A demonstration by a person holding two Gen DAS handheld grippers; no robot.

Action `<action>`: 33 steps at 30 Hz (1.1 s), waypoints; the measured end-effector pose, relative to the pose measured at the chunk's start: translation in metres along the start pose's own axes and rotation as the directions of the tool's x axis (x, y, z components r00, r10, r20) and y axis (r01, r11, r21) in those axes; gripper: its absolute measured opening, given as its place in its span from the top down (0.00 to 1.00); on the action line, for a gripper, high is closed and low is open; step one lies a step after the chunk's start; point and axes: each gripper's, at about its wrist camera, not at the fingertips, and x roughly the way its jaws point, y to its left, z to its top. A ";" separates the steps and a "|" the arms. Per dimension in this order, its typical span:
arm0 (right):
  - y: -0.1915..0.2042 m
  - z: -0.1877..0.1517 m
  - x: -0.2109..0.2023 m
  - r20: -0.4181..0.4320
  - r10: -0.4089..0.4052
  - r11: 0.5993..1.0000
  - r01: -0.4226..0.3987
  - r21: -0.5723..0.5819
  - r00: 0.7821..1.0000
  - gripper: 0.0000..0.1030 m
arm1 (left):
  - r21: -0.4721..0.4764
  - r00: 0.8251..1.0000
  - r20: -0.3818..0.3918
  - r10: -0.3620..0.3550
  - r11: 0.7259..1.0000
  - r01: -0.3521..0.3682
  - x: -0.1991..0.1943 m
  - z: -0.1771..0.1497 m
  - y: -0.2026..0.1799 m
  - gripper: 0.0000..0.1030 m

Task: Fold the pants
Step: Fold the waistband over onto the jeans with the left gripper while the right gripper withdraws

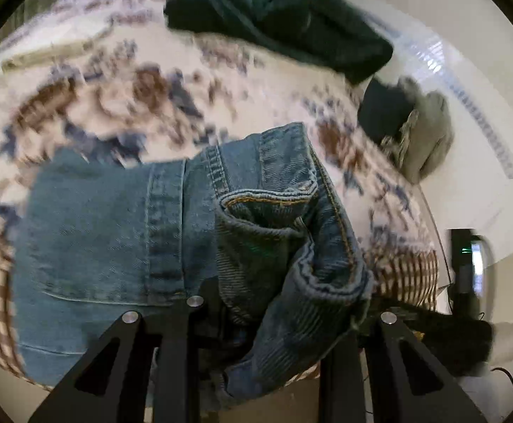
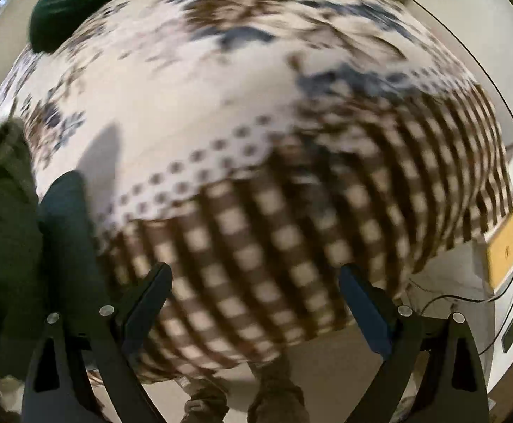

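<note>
Jaws of the left gripper (image 1: 256, 320) pinch bunched blue jeans (image 1: 193, 218) above the patterned tablecloth (image 1: 122, 81); the right gripper (image 2: 256, 282) has its jaws spread, nothing between, over the checked border (image 2: 256, 239)

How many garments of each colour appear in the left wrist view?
Blue denim: 1, the jeans bunched at the left gripper
Dark green: 2, one pile, one piece
Grey-olive: 1
Total: 4
</note>
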 end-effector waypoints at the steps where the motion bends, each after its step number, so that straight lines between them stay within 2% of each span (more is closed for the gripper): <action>1: -0.006 -0.001 0.001 -0.001 0.005 1.000 -0.005 0.010 1.000 0.06 | -0.004 1.000 -0.028 0.010 1.000 -0.010 0.013 -0.002 0.000 0.79; 7: -0.034 0.009 0.008 -0.017 0.067 0.997 -0.066 0.047 0.998 0.06 | -0.010 0.994 -0.097 0.044 0.999 -0.046 0.042 -0.011 -0.004 0.79; 9: -0.038 0.013 0.005 -0.023 0.115 0.992 -0.114 0.062 0.993 0.06 | -0.019 0.990 -0.121 0.076 0.997 -0.079 0.043 -0.008 -0.009 0.77; 11: -0.042 0.017 0.003 -0.031 0.197 0.978 -0.194 0.078 0.980 0.06 | -0.013 0.980 -0.162 0.118 0.993 -0.121 0.043 -0.004 -0.014 0.75; 14: -0.041 0.025 0.000 -0.061 0.362 0.930 -0.356 0.092 0.930 0.06 | -0.005 0.964 -0.231 0.133 0.991 -0.137 0.041 0.004 -0.016 0.71; 15: -0.038 0.028 -0.002 -0.067 0.422 0.905 -0.415 0.090 0.904 0.06 | -0.020 0.961 -0.249 0.123 0.991 -0.132 0.036 0.008 -0.013 0.69; 17: -0.029 0.034 -0.002 -0.083 0.492 0.870 -0.485 0.087 0.867 0.06 | -0.041 0.960 -0.256 0.109 0.991 -0.124 0.026 0.013 -0.007 0.63; 18: -0.023 0.037 0.000 -0.099 0.538 0.843 -0.531 0.091 0.837 0.06 | -0.056 0.962 -0.254 0.104 0.991 -0.122 0.019 0.016 -0.002 0.60; 20: -0.010 0.039 0.006 -0.128 0.584 0.812 -0.573 0.110 0.802 0.06 | -0.054 0.957 -0.268 0.111 0.990 -0.130 0.012 0.019 0.003 0.33; 24: 0.016 0.041 0.029 -0.196 0.652 0.759 -0.629 0.169 0.733 0.06 | -0.040 0.935 -0.335 0.115 0.990 -0.136 0.007 0.013 0.020 0.30; 25: 0.022 0.038 0.033 -0.205 0.662 0.750 -0.638 0.177 0.721 0.06 | -0.039 0.932 -0.343 0.116 0.990 -0.138 0.005 0.012 0.023 0.30; 28: 0.035 0.037 0.040 -0.221 0.663 0.749 -0.637 0.184 0.715 0.06 | 0.001 0.925 -0.352 0.142 0.988 -0.151 -0.006 0.007 0.028 0.30; 29: 0.037 0.036 0.040 -0.223 0.662 0.749 -0.637 0.181 0.716 0.06 | 0.026 0.918 -0.362 0.163 0.986 -0.165 -0.007 0.004 0.028 0.30; 32: 0.042 0.034 0.044 -0.230 0.649 0.761 -0.626 0.172 0.725 0.06 | 0.091 0.905 -0.372 0.205 0.979 -0.184 0.001 -0.006 0.020 0.30; 33: 0.043 0.033 0.045 -0.228 0.643 0.766 -0.620 0.171 0.731 0.06 | 0.091 0.908 -0.369 0.197 0.980 -0.176 0.002 -0.008 0.018 0.30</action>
